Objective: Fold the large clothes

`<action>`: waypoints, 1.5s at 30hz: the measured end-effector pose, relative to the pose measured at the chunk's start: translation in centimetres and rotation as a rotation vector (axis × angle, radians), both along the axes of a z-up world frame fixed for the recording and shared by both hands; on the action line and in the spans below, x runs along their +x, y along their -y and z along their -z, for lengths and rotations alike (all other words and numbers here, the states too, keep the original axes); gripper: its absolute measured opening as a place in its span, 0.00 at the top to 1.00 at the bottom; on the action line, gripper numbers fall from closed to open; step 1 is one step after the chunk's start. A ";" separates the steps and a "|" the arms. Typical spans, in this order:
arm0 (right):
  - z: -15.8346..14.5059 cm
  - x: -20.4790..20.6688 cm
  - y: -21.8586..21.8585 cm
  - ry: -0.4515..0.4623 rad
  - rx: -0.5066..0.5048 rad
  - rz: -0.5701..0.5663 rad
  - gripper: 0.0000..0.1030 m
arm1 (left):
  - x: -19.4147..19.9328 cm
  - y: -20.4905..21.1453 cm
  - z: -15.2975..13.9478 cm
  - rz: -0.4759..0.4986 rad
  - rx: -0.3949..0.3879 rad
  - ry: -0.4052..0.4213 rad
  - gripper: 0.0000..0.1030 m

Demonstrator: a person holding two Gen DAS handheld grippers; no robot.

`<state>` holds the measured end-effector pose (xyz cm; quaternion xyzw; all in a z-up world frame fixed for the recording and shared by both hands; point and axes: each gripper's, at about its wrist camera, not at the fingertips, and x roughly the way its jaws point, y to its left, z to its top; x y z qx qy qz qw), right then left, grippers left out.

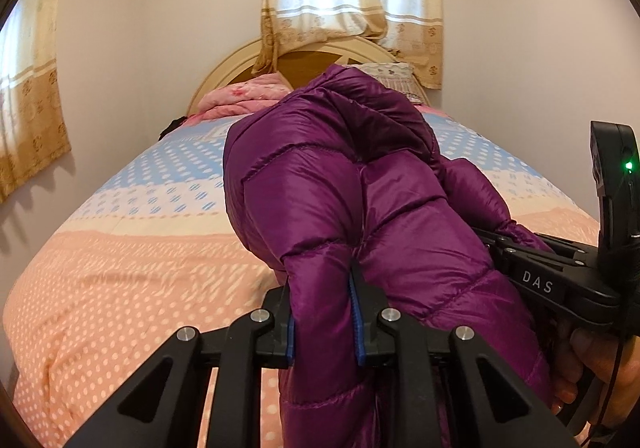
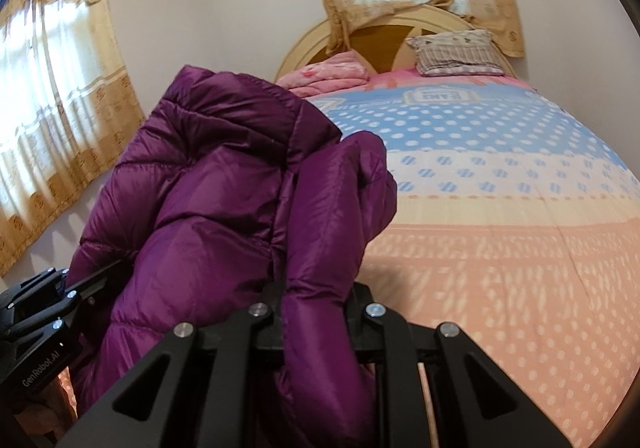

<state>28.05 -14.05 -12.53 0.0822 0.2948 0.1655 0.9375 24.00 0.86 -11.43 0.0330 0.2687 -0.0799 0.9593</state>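
Note:
A purple quilted puffer jacket (image 1: 340,175) hangs bunched above the bed, held up between both grippers. In the left wrist view my left gripper (image 1: 322,288) is shut on a fold of it, with the blue pads (image 1: 356,312) pressed into the fabric. The right gripper (image 1: 540,280) enters from the right edge, its tips buried in the jacket's far side. In the right wrist view my right gripper (image 2: 320,296) clamps another puffy fold of the jacket (image 2: 208,207), which hides the fingertips. The left gripper (image 2: 48,300) shows at the lower left edge.
The bed (image 1: 120,268) has a dotted peach, white and blue cover (image 2: 500,248). A folded pink blanket (image 2: 328,75) and a pillow (image 2: 456,51) lie by the round headboard (image 2: 384,27). Curtained windows are behind and to the left. A person's hand (image 1: 588,360) holds the right gripper.

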 end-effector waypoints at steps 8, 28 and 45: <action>0.4 1.5 -1.6 -0.014 -0.009 -0.044 0.82 | -0.3 -2.4 0.4 -0.041 -0.003 -0.001 0.81; 2.5 2.9 -4.4 -0.085 -0.028 -0.105 0.82 | 0.5 -4.7 2.2 -0.105 0.030 -0.054 0.81; 5.8 3.6 -4.8 -0.163 -0.052 -0.085 0.80 | 1.6 -5.9 6.2 -0.180 0.053 -0.126 0.54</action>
